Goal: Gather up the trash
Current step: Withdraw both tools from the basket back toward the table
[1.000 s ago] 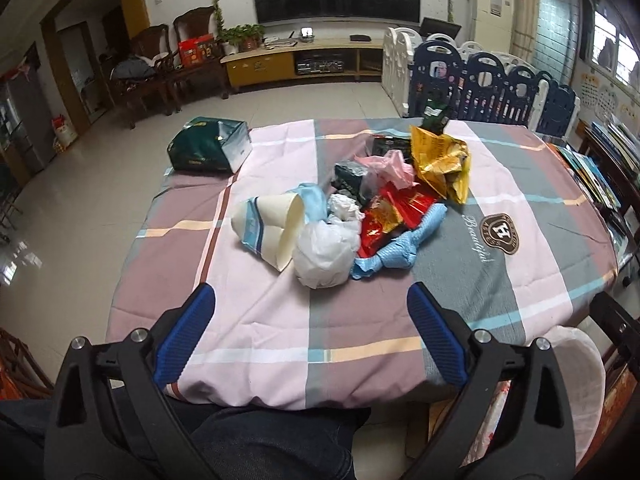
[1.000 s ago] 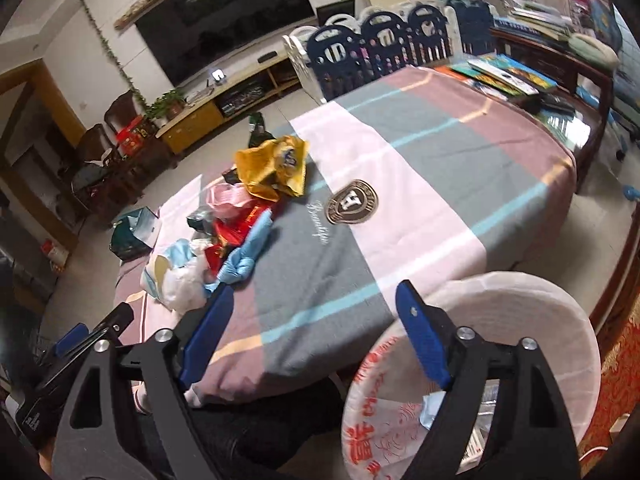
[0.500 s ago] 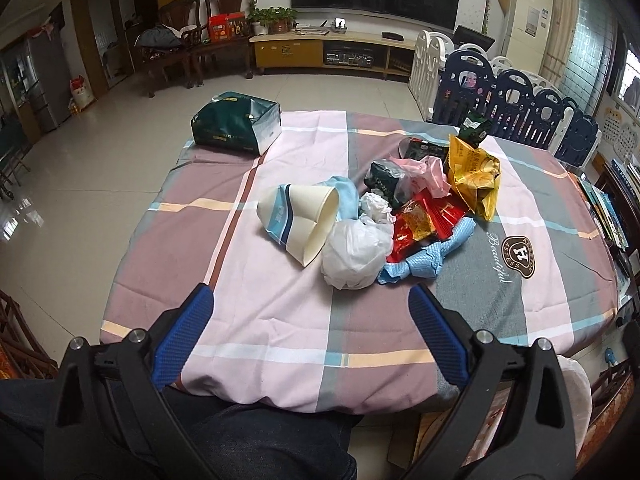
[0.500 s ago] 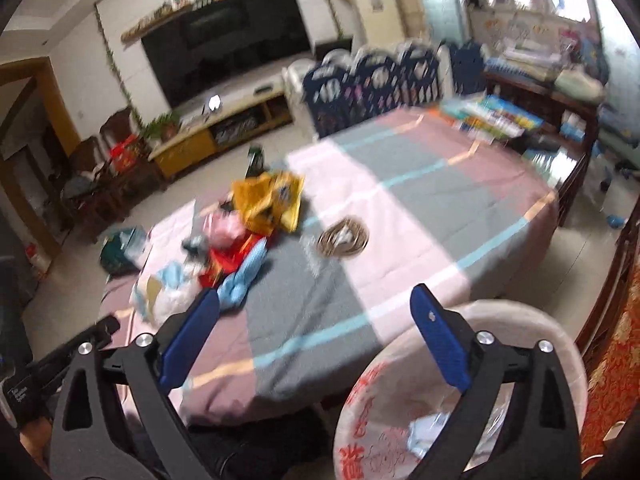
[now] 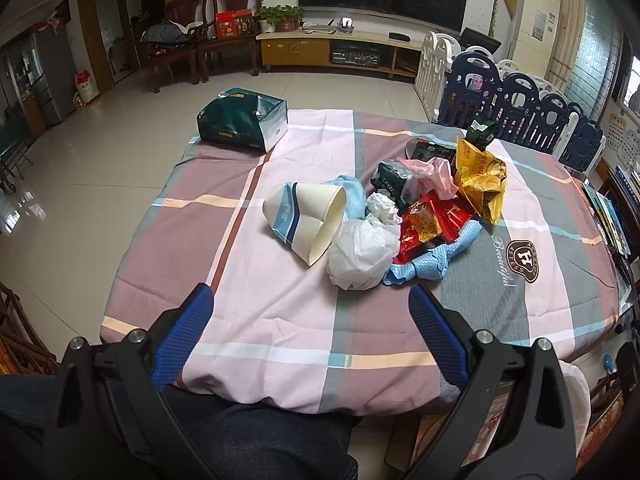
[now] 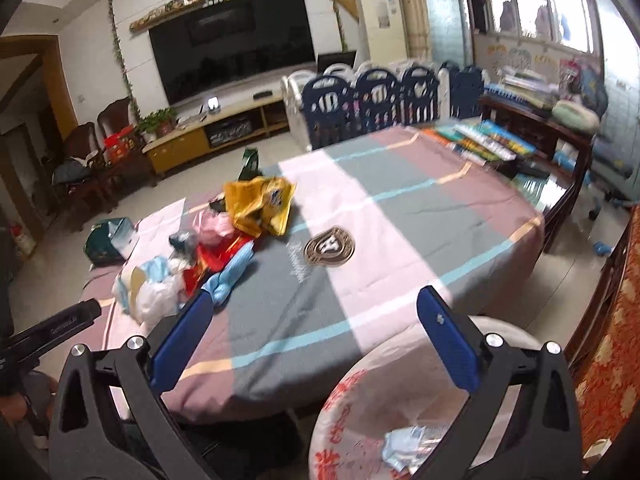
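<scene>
Both the left gripper and right gripper are held agape, empty; trash pile uncollected, bag holding little.

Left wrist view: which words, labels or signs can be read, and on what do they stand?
"Beautiful": script on the tablecloth.
"H": the tablecloth's round brown badge; its ring lettering is too small.
Green box, paper cup, yellow snack bag, red wrappers: print unreadable.

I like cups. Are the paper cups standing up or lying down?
Lying down. The paper cups rest on their sides on the tablecloth, open mouths facing sideways.
</scene>
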The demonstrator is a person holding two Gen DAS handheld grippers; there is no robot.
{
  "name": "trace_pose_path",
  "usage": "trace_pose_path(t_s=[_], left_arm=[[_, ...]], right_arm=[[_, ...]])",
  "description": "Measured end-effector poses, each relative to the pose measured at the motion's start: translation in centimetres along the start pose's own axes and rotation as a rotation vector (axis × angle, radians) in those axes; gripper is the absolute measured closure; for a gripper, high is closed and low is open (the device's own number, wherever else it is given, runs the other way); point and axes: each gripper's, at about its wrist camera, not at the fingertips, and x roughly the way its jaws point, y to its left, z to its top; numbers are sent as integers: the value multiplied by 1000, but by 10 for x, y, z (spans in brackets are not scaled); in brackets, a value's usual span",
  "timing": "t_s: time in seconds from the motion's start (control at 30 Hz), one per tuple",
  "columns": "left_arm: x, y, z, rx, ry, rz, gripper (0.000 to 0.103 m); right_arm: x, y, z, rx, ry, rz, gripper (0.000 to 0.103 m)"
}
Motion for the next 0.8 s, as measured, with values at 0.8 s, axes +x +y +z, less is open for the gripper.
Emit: trace_pose_path(t_s=[0.8], left_arm=[[5,2,-1,-8,15,3,5]], right_arm=[[13,6,-15,-17,99,42,3]])
